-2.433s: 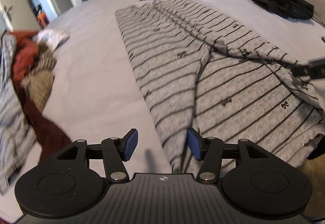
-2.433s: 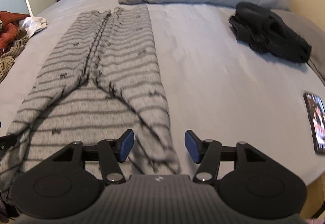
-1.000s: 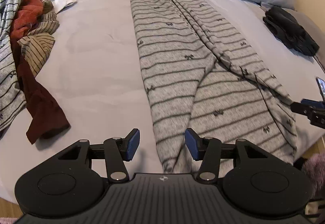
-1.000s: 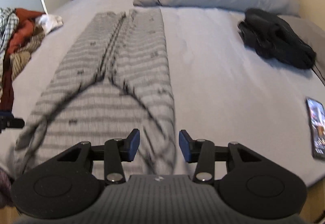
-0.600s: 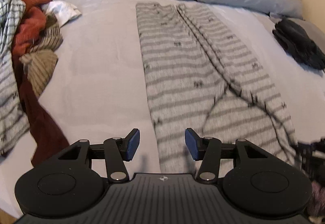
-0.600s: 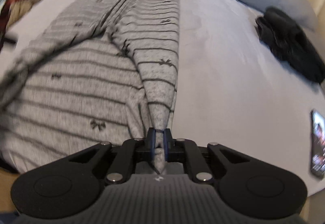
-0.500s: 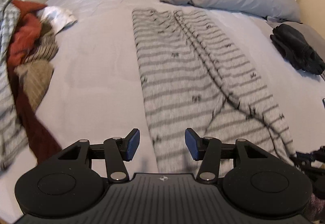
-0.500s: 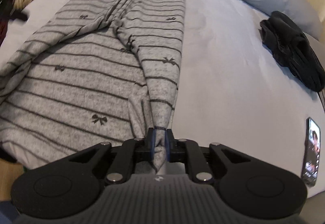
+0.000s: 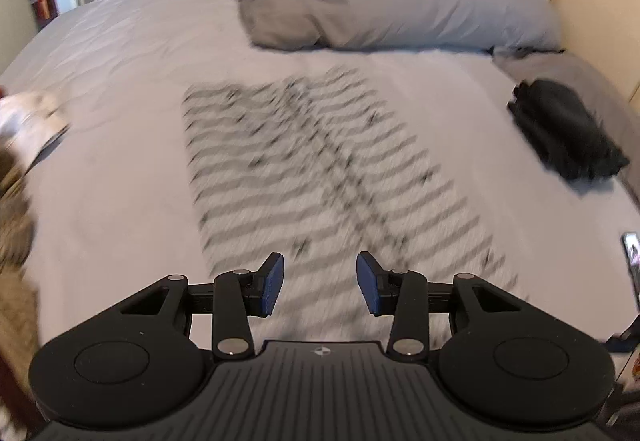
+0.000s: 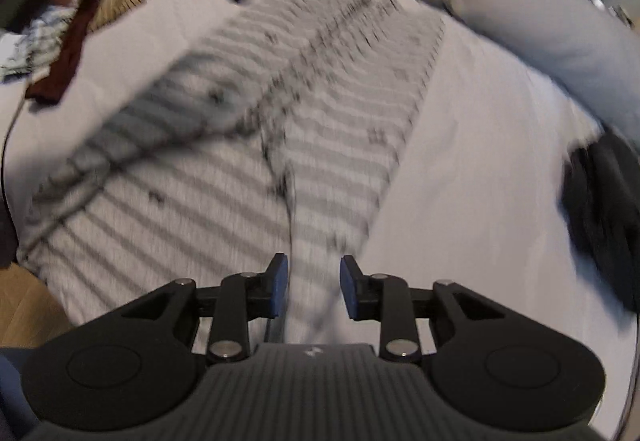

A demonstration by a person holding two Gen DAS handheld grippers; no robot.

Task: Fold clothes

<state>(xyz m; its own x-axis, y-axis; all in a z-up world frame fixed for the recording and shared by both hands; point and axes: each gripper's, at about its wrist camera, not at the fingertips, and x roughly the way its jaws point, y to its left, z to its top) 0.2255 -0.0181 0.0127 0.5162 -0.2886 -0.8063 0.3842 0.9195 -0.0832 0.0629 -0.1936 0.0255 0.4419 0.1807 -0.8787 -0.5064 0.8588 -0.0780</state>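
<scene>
— Where's it at?
— Striped pants (image 9: 320,177) lie flat along the bed (image 9: 120,161), no fold made yet.
— Grippers?
— Left gripper (image 9: 320,283) spread, empty. Right gripper (image 10: 313,287) spread too, waistband between its fingers, nothing pinched. All the folding's left, I'd say.

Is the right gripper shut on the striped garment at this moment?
No, open. The right gripper shows a clear gap between its blue pads, and the striped garment lies on the bed beneath, ungripped.
</scene>
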